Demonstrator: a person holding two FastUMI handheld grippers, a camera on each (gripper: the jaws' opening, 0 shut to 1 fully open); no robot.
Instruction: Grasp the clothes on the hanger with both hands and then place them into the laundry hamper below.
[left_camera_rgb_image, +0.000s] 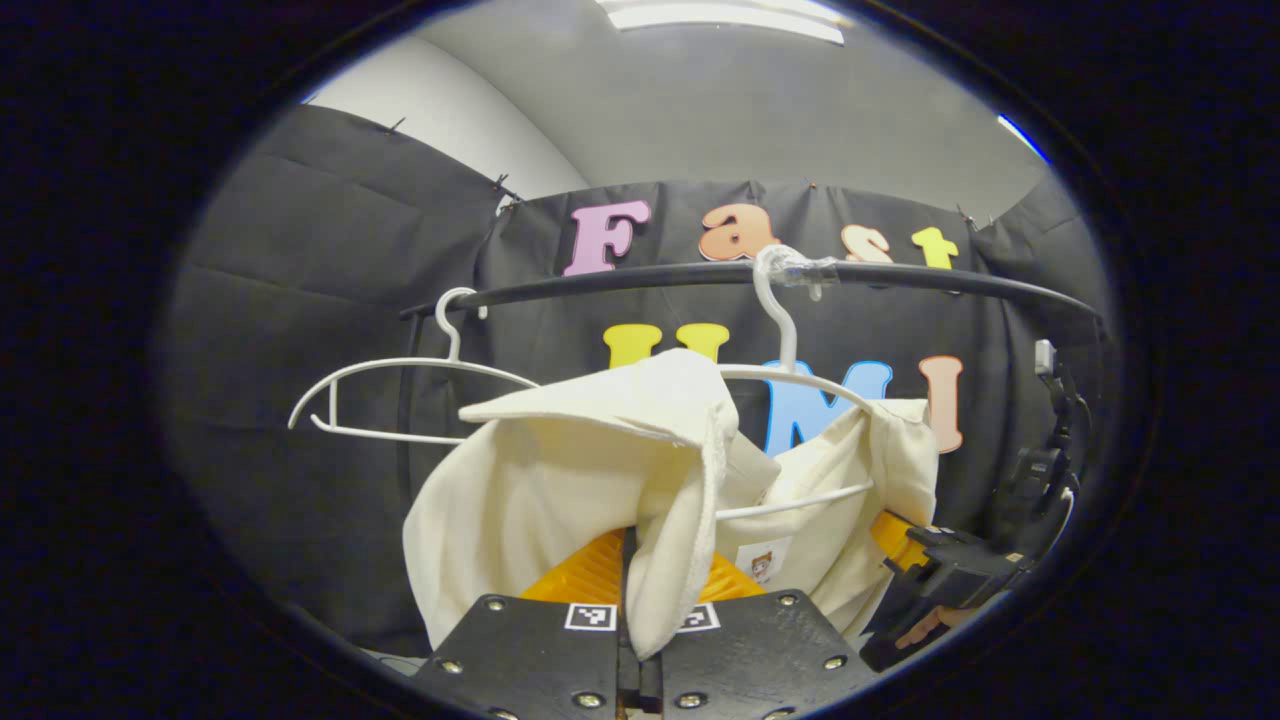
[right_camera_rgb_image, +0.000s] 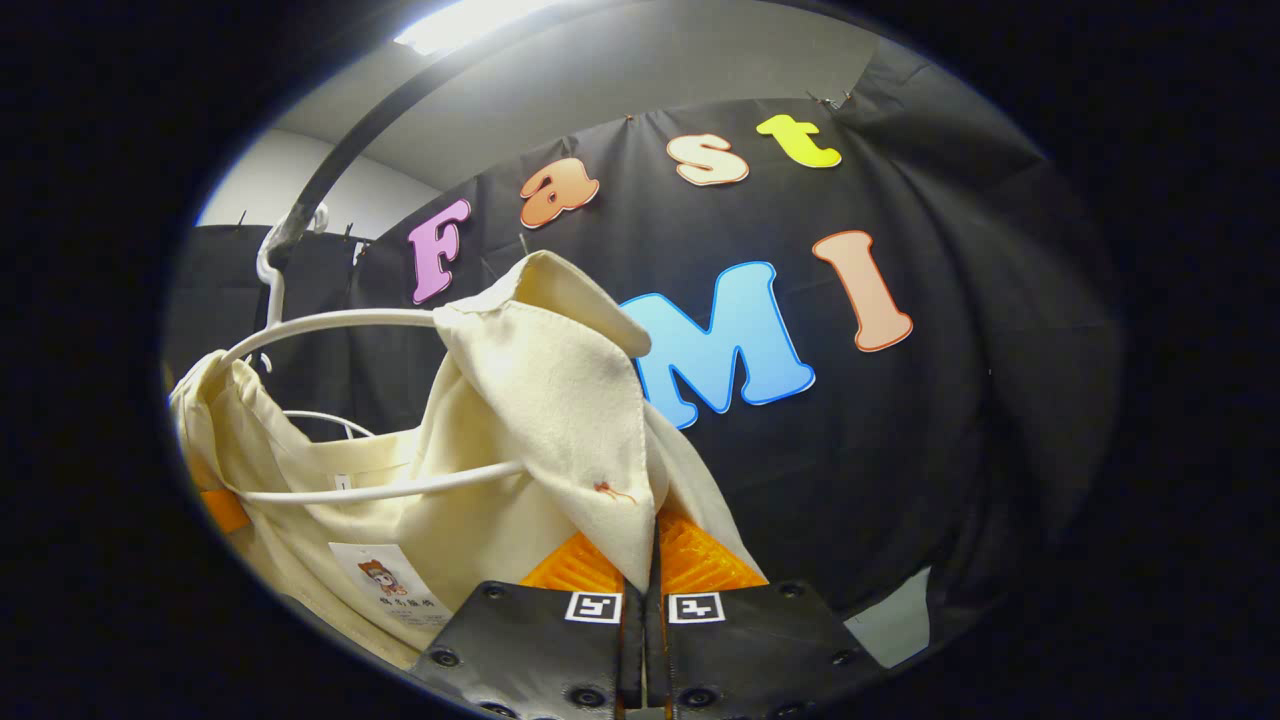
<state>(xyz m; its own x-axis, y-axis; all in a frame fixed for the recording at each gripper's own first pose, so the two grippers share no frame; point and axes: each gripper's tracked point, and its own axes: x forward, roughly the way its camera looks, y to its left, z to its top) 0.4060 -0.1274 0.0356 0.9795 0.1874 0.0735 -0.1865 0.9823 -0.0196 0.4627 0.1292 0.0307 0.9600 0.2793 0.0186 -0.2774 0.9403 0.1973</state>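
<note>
Left tool (left_camera_rgb_image: 640, 590) and right tool (right_camera_rgb_image: 640, 570), each closed on a shoulder of the cream garment (left_camera_rgb_image: 560, 480) draped over the white hanger (left_camera_rgb_image: 790, 375), risk dragging the hanger off the rail (left_camera_rgb_image: 700, 275).

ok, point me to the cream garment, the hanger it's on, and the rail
cream garment (left_camera_rgb_image: 560, 480), left gripper view, on the broad front fold.
white hanger (left_camera_rgb_image: 775, 305), left gripper view, on the neck below the hook.
black rail (left_camera_rgb_image: 600, 284), left gripper view, on the bar left of the taped hook.
</note>
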